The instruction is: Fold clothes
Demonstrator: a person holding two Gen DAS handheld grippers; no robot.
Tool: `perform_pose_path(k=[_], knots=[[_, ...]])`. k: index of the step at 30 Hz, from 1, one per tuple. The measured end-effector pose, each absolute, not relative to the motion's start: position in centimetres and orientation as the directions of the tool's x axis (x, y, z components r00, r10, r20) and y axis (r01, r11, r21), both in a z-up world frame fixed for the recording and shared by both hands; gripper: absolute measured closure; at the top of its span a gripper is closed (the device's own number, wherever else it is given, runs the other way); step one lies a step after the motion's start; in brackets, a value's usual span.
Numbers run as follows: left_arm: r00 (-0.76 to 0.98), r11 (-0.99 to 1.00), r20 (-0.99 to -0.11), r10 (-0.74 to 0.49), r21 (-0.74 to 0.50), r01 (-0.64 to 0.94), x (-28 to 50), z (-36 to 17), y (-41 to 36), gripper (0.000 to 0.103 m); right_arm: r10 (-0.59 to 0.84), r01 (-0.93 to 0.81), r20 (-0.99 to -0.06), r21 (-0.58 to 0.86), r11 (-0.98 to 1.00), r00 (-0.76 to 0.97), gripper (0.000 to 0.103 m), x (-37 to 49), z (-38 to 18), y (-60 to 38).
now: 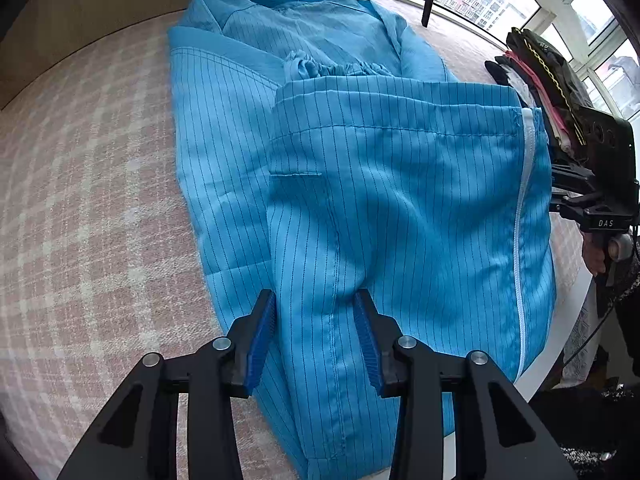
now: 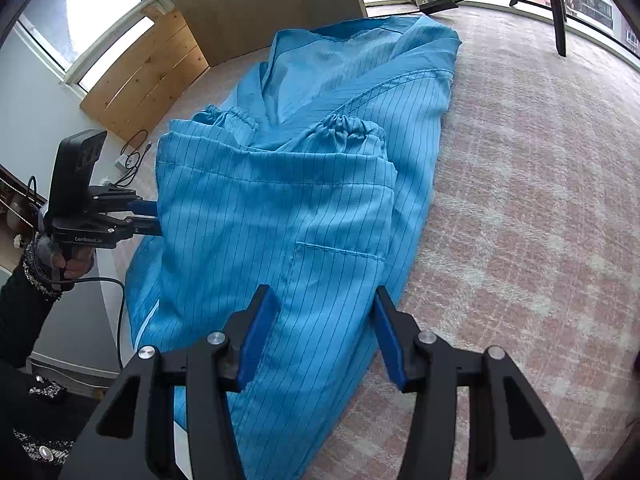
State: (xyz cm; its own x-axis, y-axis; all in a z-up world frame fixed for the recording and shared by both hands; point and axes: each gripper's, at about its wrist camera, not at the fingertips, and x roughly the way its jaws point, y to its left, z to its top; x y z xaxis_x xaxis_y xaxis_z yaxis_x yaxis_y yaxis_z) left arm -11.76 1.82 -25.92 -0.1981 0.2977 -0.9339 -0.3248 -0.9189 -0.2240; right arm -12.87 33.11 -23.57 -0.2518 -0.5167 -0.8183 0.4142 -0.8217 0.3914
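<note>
Blue cloth with thin dark stripes, a work coat (image 1: pixel 384 200), lies spread on a bed with a pink checked cover (image 1: pixel 88 208), straight ahead of both tongs and under their tips. It looks light, thin and very soft, so it will likely bend and sag wherever it is lifted, and it may slide a little because the cloth looks smooth. The bottom part is already folded up over the chest, and the gathered cuffs (image 2: pixel 348 124) poke out beyond the fold. The left tongs (image 1: pixel 314 332) stand part way apart with a ridge of blue cloth between the pads; whether the pads press on it cannot be told. The right tongs (image 2: pixel 320 328) are parted too, above the cloth, with gaps showing beside the pads, so they hold nothing. Good places to take hold seem to be the near corners and the thick stitched hem. A white zip (image 1: pixel 524 216) runs along the far right side of the left tongs. Beyond that sits a pile of other clothes (image 1: pixel 544 80), and a black tripod leg (image 2: pixel 558 12) stands far ahead. Nothing blocks the way.
</note>
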Motion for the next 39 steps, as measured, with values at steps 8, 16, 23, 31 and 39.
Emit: perform_pose_path(k=[8, 16, 23, 31, 39], knots=[[-0.216, -0.916, -0.926, 0.31, -0.23, -0.329, -11.0, -25.7, 2.3, 0.099, -0.506, 0.421, -0.823, 0.376, -0.826, -0.258, 0.059, -13.0, -23.8, 32.1], [-0.331, -0.926, -0.885, 0.327, -0.23, -0.3, -7.5, -21.4, 0.5, 0.102, -0.552, 0.387, -0.77, 0.426, -0.818, -0.32, 0.095, -12.4, -22.3, 33.6], [-0.315, -0.937, -0.886, 0.34, -0.29, -0.195, -5.9, -23.4, -3.4, 0.102, -0.637, 0.366, -0.697, 0.528, -0.766, -0.328, 0.096, -10.9, -21.3, 33.9], [-0.325, -0.954, -0.903, 0.282, -0.227, -0.196, -7.8, -24.3, -2.7, 0.079, -0.559, 0.283, -0.775, 0.488, -0.825, -0.295, 0.094, -12.3, -23.9, 34.1], [-0.417, -0.933, -0.855, 0.308, -0.186, -0.307, -10.9, -22.2, -0.6, 0.075, -0.505, 0.434, -0.751, 0.321, -0.842, -0.425, 0.09, -10.3, -18.9, 30.9]])
